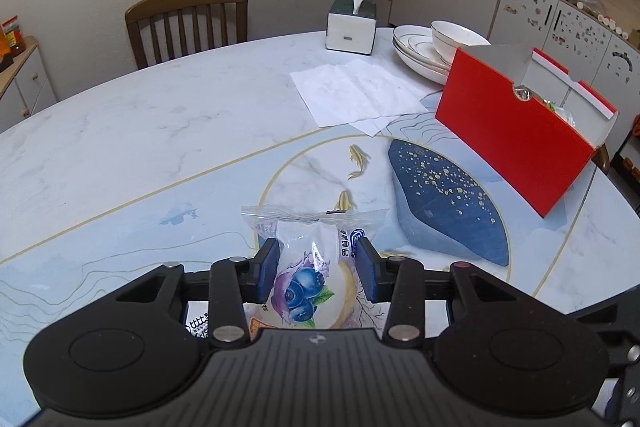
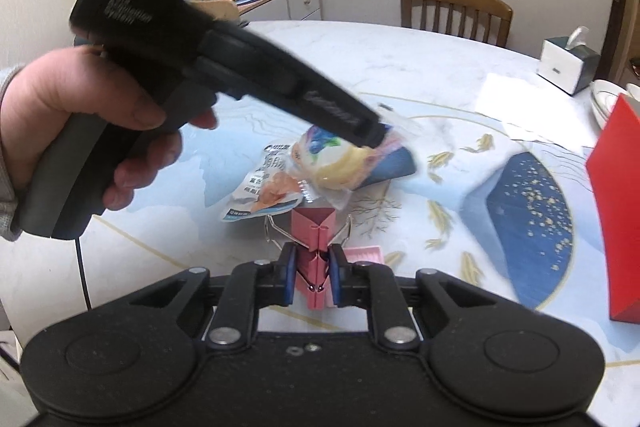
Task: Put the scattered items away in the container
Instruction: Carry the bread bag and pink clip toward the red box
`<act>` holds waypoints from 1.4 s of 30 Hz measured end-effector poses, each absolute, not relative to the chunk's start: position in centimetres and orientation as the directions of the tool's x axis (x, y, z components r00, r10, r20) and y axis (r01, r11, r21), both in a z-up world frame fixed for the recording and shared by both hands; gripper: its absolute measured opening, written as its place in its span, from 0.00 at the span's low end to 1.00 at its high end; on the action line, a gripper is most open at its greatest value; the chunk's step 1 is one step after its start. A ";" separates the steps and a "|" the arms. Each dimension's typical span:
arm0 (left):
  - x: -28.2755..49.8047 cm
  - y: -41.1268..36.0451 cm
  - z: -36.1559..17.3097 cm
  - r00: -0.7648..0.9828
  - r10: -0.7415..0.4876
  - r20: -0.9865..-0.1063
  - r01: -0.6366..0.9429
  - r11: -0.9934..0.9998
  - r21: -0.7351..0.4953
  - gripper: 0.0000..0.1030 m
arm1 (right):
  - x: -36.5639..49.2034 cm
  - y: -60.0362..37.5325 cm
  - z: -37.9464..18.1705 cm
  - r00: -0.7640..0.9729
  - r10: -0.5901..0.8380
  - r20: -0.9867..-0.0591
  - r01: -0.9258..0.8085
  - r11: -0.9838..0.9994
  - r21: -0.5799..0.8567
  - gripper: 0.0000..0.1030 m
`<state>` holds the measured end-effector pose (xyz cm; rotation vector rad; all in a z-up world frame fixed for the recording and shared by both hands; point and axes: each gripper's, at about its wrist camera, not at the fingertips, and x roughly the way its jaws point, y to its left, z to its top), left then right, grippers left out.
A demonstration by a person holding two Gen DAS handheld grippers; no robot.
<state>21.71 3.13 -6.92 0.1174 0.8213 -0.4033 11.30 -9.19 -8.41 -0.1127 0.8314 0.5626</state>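
A crinkly clear plastic snack packet printed with blueberries (image 1: 308, 275), holding a pale round pastry, is clamped between the blue rubber pads of the left tongs (image 1: 316, 269); in the right wrist view the same packet (image 2: 340, 163) appears blurred and lifted above the worktop, at the tip of the black left tool, whose handle is wrapped by the person's left hand (image 2: 80, 123). Beneath it lies a second flat glossy sachet with white, blue and orange print (image 2: 264, 187), resting on the worktop. Just in front of that, the right tongs (image 2: 314, 277) are closed on a pink metal binder clip (image 2: 314, 227) with silver wire handles; a flat pink ridged piece (image 2: 364, 255) lies just beside the clip, though its make is unclear. The worktop (image 1: 140, 131) is a smooth, round, pale marbled slab with thin gold lines, small gold fish and a dark blue gold-speckled rock shape painted into its surface. Toward the far right stands the open red cardboard box (image 1: 520, 143) with a grey inner face and raised flap, some wrapped items showing inside its mouth. Behind it sit stacked white ceramic plates with a bowl (image 1: 440, 43), thin white paper sheets (image 1: 356, 91) lying flat, and a grey-and-white cube tissue box (image 1: 352, 27). A brown wooden slat-backed chair (image 1: 188, 19) stands at the far edge.
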 end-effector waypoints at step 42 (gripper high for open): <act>20.2 -12.7 1.1 0.629 -0.441 -0.640 0.498 0.861 -0.104 0.39 | 14.0 -33.3 1.3 0.772 0.267 -0.577 -0.217 0.964 0.156 0.15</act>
